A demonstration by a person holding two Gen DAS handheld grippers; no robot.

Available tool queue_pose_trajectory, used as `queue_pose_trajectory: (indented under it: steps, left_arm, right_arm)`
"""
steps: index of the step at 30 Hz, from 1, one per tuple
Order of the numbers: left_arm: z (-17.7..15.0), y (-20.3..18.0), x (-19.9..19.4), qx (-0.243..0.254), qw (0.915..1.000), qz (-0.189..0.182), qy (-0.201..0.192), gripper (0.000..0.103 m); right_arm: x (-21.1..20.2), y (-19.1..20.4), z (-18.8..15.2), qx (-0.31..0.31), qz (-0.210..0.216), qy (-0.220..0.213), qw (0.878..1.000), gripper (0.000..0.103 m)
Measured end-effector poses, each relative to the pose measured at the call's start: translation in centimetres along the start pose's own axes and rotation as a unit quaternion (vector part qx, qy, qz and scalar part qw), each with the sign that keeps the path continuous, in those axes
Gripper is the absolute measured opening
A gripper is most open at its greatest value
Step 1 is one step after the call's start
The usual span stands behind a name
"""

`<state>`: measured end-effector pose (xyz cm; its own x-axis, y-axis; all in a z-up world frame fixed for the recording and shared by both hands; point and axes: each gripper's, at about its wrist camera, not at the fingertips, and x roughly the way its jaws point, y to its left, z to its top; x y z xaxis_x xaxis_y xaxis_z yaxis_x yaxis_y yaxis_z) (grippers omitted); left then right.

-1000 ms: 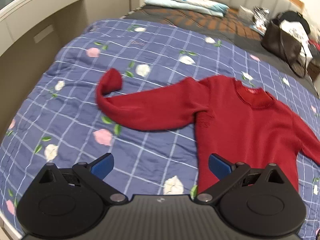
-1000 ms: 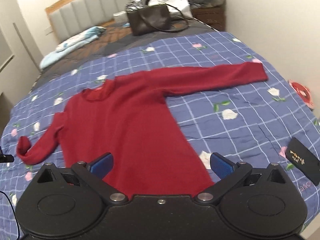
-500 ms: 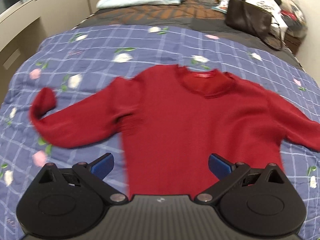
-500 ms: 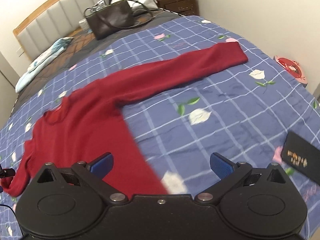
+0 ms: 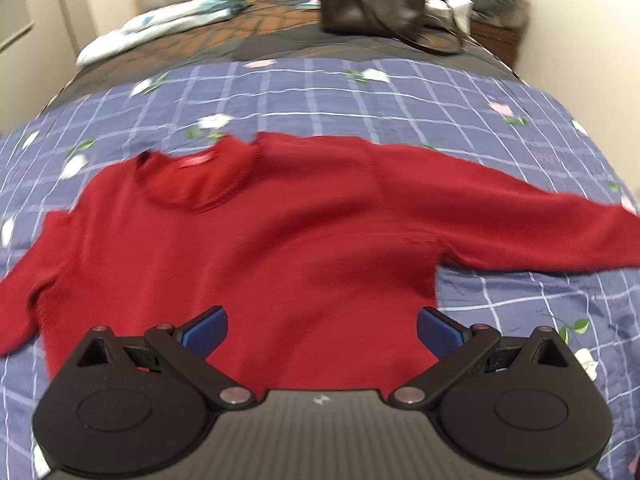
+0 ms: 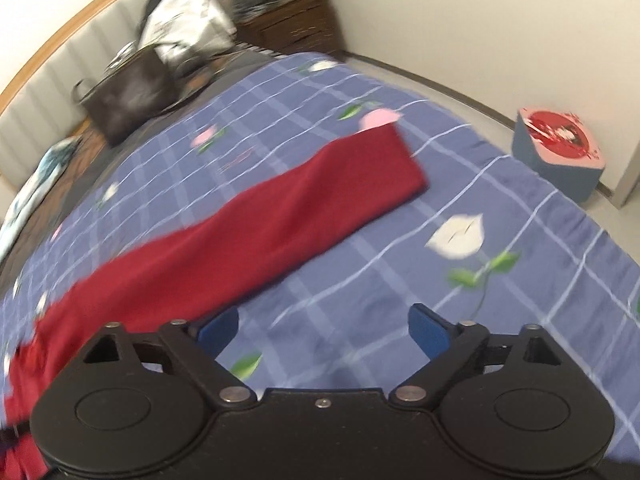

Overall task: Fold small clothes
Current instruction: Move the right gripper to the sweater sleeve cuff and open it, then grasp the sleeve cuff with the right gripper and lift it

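A red knit sweater [image 5: 280, 248] lies flat, sleeves spread, on a blue checked floral bedspread [image 5: 360, 96]. My left gripper [image 5: 320, 328] hangs over the sweater's lower body, open, with nothing between its blue pads [image 5: 204, 328]. In the right wrist view the sweater's long sleeve [image 6: 280, 220] runs from lower left to its cuff [image 6: 392, 164] near the middle. My right gripper [image 6: 324, 330] is over bare bedspread just right of that sleeve; its jaws are closing, still wide apart, and nothing is between them.
A dark brown handbag [image 5: 372, 4] and a white bag [image 6: 184, 32] sit at the head of the bed, with a light blue pillow [image 5: 160, 28] to the left. A round box with a red top [image 6: 560, 152] stands on the floor past the bed's right edge.
Both views have swept to the right and come lower. The left gripper went from beside the left sleeve to over the sweater's body; the right went from the hem to beside the right sleeve.
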<state>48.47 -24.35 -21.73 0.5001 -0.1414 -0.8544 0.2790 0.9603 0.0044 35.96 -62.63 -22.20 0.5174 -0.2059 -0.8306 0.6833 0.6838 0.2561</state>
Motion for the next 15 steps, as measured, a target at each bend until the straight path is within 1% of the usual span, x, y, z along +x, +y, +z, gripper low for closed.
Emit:
queue_pose_trajectory:
  steps: [2,4,7,8,9,12,15]
  left_arm:
    - [0.3,-1.3,0.8,0.015,0.9999,0.003,-0.006,0.103]
    - [1.0,-1.9,1.5,0.016,0.9997,0.008,-0.018,0.103]
    - [2.4,-1.7,2.5,-0.007,0.9992,0.015,-0.037,0.103]
    - [2.9,-1.6,2.9,-0.017,0.9988,0.020,-0.041,0.103]
    - [3.6,-1.5,3.5,-0.029,0.9982,0.028,-0.044,0.103]
    - [5.5,-1.4,5.3,-0.053,0.9968,0.046,-0.038,0.103]
    - [6.8,-1.8,7.2,-0.058,0.9972,0.041,-0.024,0.103]
  right_arm:
    - [1.8,-1.5,1.7,0.021,-0.001,-0.002,1.000,0.087]
    - [3.4,-2.6,3.2,0.039,0.004,-0.006,0.999,0.082]
    - [5.7,-3.9,4.8,0.063,0.002,-0.010,0.998,0.073]
    - [6.3,-4.2,5.1,0.069,-0.001,-0.011,0.998,0.067]
    - [6.9,-4.4,5.4,0.075,-0.004,-0.011,0.997,0.064]
    - [8.5,-5.3,6.0,0.101,-0.014,-0.014,0.995,0.058]
    - [9.9,-6.0,6.4,0.128,-0.021,-0.014,0.991,0.054]
